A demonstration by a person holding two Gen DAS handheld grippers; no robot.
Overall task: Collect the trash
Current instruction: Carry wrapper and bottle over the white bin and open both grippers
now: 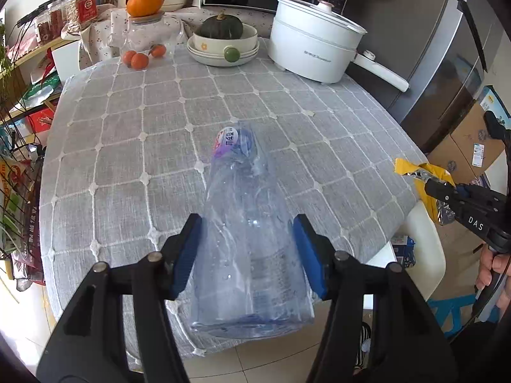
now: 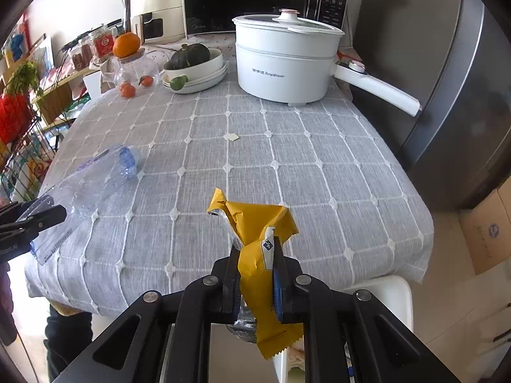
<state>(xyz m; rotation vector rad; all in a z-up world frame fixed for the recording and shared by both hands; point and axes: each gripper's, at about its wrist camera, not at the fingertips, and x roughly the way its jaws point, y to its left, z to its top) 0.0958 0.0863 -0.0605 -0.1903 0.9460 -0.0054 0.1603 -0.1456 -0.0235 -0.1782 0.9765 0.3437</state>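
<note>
An empty clear plastic bottle (image 1: 246, 229) with a purple label lies between the blue pads of my left gripper (image 1: 247, 233), its base toward me and its neck pointing away over the table. The pads press its sides. It also shows in the right wrist view (image 2: 95, 185) at the left. My right gripper (image 2: 255, 255) is shut on a crumpled yellow wrapper (image 2: 255, 255) with a silver lining, held at the near table edge. The wrapper also shows in the left wrist view (image 1: 424, 178) at the right.
A grey checked tablecloth (image 2: 287, 166) covers the table. At the back stand a white electric pot (image 2: 284, 60), a bowl with a green squash (image 2: 194, 60), a glass jar with oranges (image 2: 134, 67) and a microwave (image 2: 249, 0). A small paper scrap (image 2: 232, 137) lies mid-table. A fridge (image 2: 447, 79) is right; a white chair (image 2: 383, 290) is below.
</note>
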